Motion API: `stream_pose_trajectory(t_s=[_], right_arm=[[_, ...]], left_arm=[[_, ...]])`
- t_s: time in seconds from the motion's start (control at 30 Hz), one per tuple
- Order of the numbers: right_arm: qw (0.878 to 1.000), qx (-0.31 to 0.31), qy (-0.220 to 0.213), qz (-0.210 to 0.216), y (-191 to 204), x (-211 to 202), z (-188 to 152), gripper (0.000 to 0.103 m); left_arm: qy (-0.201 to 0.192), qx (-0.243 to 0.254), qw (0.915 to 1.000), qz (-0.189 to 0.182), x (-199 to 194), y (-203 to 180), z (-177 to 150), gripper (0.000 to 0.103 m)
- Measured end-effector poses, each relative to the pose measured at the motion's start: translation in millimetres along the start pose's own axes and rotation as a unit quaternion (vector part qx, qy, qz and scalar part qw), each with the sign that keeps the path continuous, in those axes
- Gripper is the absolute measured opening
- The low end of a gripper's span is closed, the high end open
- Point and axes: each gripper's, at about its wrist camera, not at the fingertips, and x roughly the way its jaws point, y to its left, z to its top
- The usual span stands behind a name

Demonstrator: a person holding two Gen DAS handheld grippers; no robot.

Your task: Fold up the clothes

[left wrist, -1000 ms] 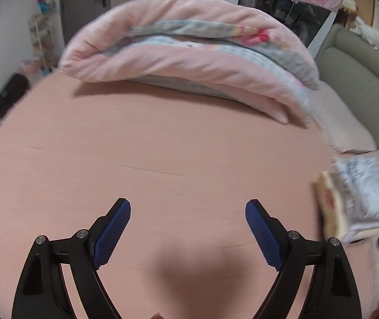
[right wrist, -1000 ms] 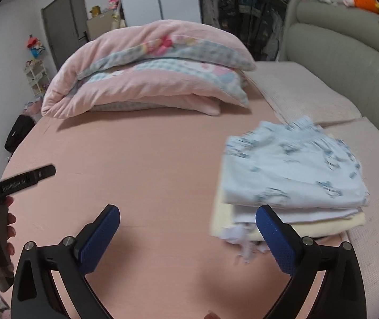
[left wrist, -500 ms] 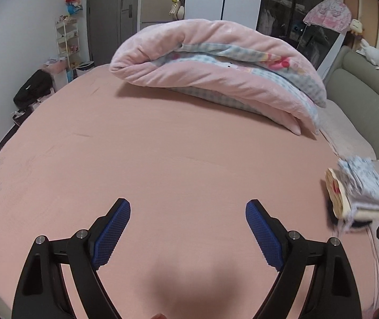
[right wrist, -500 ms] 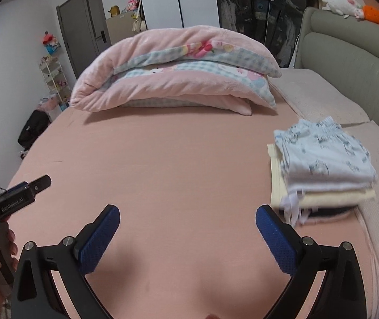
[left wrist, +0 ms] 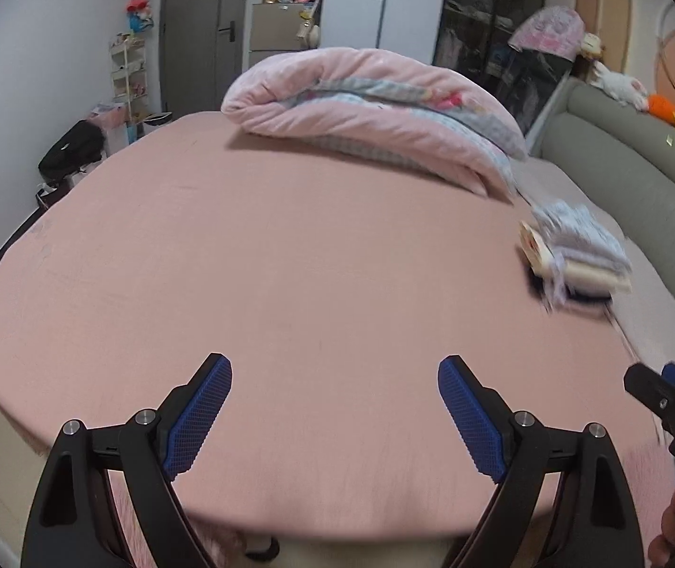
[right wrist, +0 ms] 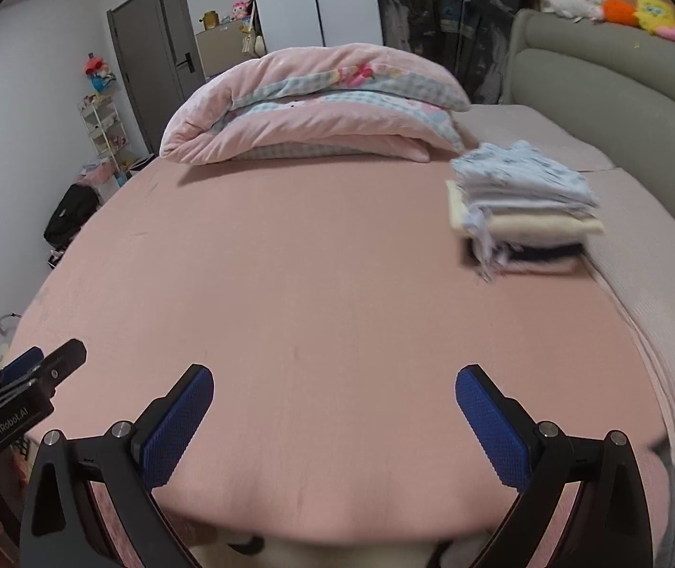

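Note:
A stack of folded clothes point(right wrist: 522, 194) lies on the right side of the pink bed point(right wrist: 299, 284), light blue printed garment on top, cream and dark ones beneath. It also shows in the left wrist view point(left wrist: 574, 251). My left gripper point(left wrist: 335, 412) is open and empty above the bed's near edge. My right gripper point(right wrist: 335, 421) is open and empty, also over the near edge. Each gripper shows at the side of the other's view: the right one point(left wrist: 669, 402), the left one point(right wrist: 30, 388).
A folded pink quilt point(right wrist: 314, 104) lies at the far end of the bed. A grey padded headboard point(right wrist: 621, 109) with plush toys runs along the right. A dark bag point(left wrist: 72, 149), shelves and a door stand at the left wall.
Both grippers have pulled back and up from the bed. The folded stack now looks smaller and farther away, and the bed's near edge has come into view.

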Motion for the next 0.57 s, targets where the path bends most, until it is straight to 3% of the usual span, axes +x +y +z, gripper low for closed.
stream_pose_trajectory(t_s=[0.1,0.23,0.57], right_arm=[[1.000,-0.010,0.005,-0.028,-4.5,-20.1,-36.9,0.102],[0.999,-0.007,0.022,-0.030,-6.6,-32.0,-70.0,0.102],[0.999,-0.039,0.031,-0.018,13.6,-32.1,-81.6,0.102]], left_arm=[[0.017,0.006,0.9998,-0.008,-7.7,-7.3,-28.5,0.090],[0.008,0.002,0.9999,-0.006,-16.3,-16.6,-43.8,0.090],[-0.005,0.003,1.0000,0.002,-21.7,-31.3,-56.9,0.090]])
